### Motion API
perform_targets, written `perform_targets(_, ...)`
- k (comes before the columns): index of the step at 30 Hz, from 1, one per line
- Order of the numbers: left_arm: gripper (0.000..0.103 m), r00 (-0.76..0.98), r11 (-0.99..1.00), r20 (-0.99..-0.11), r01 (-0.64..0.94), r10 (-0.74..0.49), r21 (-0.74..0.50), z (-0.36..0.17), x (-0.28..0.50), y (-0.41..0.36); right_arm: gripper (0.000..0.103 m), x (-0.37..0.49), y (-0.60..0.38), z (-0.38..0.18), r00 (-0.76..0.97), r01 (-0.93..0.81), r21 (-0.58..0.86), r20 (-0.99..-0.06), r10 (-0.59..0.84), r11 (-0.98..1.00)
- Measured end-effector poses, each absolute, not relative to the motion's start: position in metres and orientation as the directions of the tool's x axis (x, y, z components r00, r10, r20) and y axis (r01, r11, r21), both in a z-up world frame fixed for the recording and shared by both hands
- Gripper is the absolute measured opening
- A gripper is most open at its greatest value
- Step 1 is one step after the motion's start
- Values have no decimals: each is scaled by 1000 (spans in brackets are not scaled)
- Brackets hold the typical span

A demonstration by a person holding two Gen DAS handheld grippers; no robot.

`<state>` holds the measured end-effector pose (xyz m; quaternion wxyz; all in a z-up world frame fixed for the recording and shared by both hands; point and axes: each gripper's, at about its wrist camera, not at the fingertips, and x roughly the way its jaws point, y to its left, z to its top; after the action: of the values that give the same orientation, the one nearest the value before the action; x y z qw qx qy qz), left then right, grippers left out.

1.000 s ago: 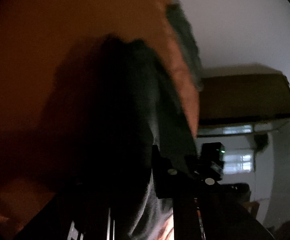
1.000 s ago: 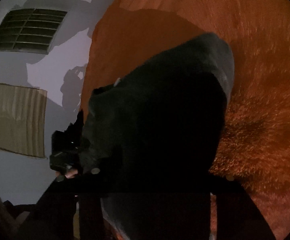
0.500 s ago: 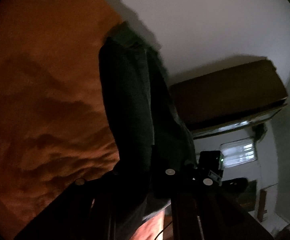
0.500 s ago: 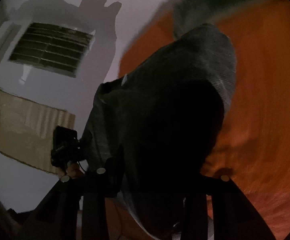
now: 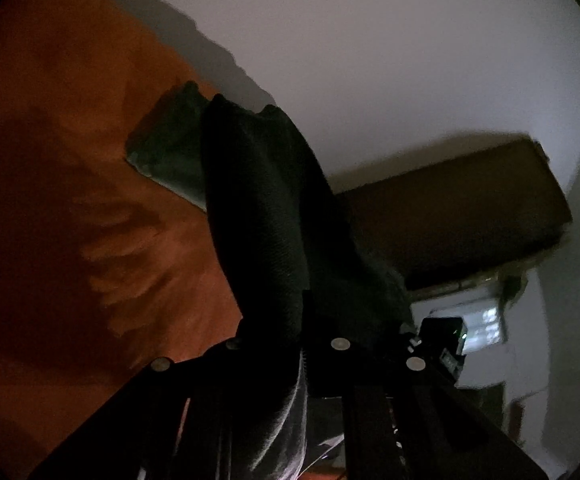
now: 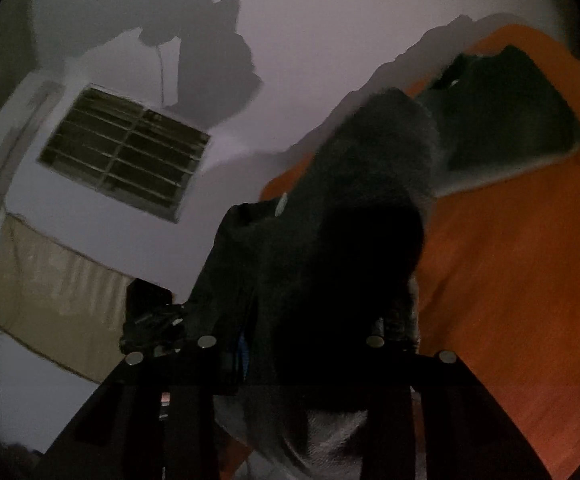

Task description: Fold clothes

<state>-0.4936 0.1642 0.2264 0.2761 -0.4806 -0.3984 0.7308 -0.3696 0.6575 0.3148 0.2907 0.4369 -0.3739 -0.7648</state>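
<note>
two dim fisheye views from handheld grippers, both tilted up toward a pale wall. a dark knit garment [image 5: 265, 216] is held up between them, above an orange bedspread [image 5: 69, 200].

the left gripper [image 5: 290, 356] pinches one edge of the garment; the cloth runs straight out from between its fingers and rises away from the lens. the right gripper [image 6: 290, 344] looks pressed on the other edge, though the cloth bunches so thickly over its fingers that the tips themselves are hidden. the garment [image 6: 350, 220] fills the centre of that view, with a small pale tag near its upper edge.

a folded dark green cloth [image 5: 165, 152] lies on the bedspread behind the lifted piece, also seen in the right view [image 6: 506, 120]; it reads as one item already folded and set aside. the garment in hand appears doubled over, but it is in the air, so the fold looks only part done: it must yet be laid down, smoothed and folded again.

a brown cardboard sheet [image 5: 462, 208] is fixed to the wall in the left view, and a barred window vent [image 6: 125, 152] shows in the right.

compared with a second ago, both views now show far more wall and less orange, so both grippers have tipped upward, and the green cloth has come into clearer view.
</note>
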Motion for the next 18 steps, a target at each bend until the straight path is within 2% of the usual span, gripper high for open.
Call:
perform_targets(3, 10, -371, -518, -491, 31, 788, -855, 182, -558, 180, 25, -433, 678, 266, -422, 58, 824, -491, -762, -563)
perform_targets(9, 9, -324, -506, -505, 88, 800, -858, 102, -699, 220, 24, -555, 685, 177, -409, -60, 818, -543, -734, -572)
perform_targets(15, 9, -281, -616, -635, 162, 720, -770, 33, -785, 211, 24, -641, 676, 74, -348, -110, 776, -615, -708, -620)
perform_targets(18, 11, -248, -646, -680, 215, 689, -733, -7, -805, 199, 24, -661, 667, 46, -337, -130, 779, -617, -711, -614)
